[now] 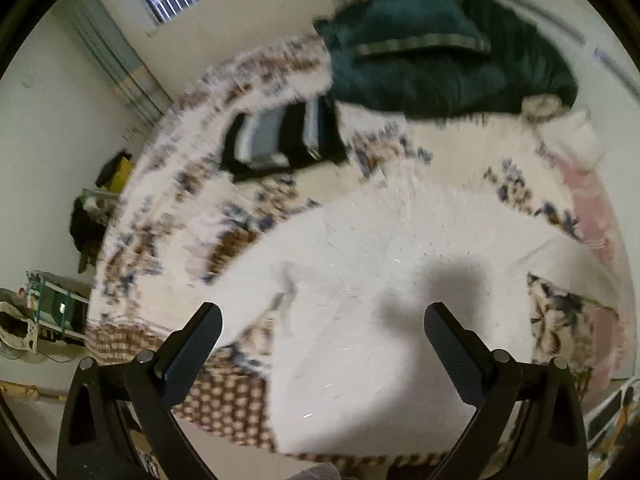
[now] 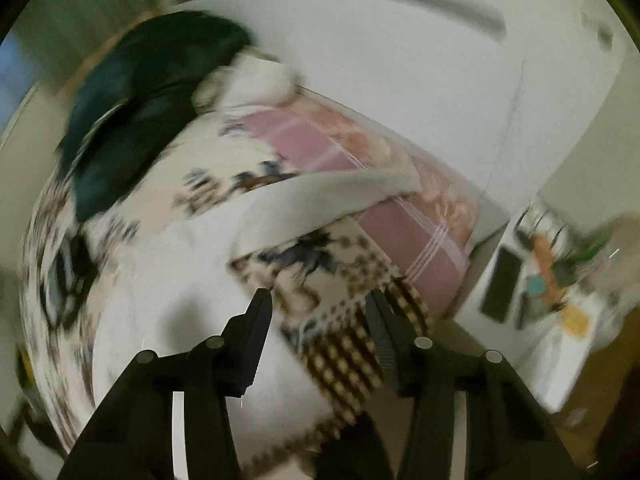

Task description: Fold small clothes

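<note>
Reach step: left tool wide open, empty, over white garment on bed; right tool half open, empty. Next: grab edges.

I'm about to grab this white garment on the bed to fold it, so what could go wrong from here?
1. The left gripper, open above the white garment, could pinch the patterned bedspread along with it.
2. The right gripper, jaws apart and empty, hovers over bedspread beside the garment's edge and may miss the cloth.
</note>
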Tool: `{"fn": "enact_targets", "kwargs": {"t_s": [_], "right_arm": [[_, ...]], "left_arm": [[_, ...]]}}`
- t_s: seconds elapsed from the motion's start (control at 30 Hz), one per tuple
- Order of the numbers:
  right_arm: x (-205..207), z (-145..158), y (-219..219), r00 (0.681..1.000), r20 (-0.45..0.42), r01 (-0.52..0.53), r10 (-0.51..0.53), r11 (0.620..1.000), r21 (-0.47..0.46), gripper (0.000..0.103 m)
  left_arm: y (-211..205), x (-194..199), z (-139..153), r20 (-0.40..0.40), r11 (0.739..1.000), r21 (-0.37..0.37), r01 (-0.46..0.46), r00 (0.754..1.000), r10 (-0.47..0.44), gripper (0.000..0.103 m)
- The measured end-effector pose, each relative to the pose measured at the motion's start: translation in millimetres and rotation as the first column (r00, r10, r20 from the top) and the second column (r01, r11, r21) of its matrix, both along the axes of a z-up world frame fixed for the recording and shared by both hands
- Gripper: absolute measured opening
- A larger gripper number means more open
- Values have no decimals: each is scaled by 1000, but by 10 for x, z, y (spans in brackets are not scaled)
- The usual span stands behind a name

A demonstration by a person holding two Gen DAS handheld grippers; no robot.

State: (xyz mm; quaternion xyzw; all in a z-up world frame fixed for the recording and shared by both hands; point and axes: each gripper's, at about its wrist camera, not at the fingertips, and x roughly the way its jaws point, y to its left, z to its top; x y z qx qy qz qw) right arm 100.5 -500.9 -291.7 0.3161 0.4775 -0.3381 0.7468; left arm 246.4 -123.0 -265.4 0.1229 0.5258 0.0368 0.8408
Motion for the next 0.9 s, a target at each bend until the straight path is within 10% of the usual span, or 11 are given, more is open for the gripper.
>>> {"fn": "enact_targets", "kwargs": {"t_s": [0.2,0.47,0.57,0.6,0.63,0.9], "right_arm": [[113,-1677,-1407,956,4,287,-292,944,161,52],[234,-3327,-2571,833,-22,536,-552,798,278,55],[283,-3394,-2717,786,62,590,-614,777,219,46],[321,-3381,-2751,784,80,593,-616,781,199,14],[396,-3366,-2798,788,77,593,-611,786,174,9],[1195,-2426,-2367,925,155,359,-346,932,-59,7]], "left_arm": [[-439,744,-1444,-159,998,37,-45,986,50,103],[-708,1312,-2490,-204,990,98,-105,971,123,103],[-743,1422,-2676,-215,987,92,-132,965,149,103],[-739,1451,-2703,-218,987,83,-139,964,154,103],[-725,1468,-2719,-216,987,68,-147,964,158,103],[-300,1289,-2372,-142,982,-50,-180,975,171,103]]}}
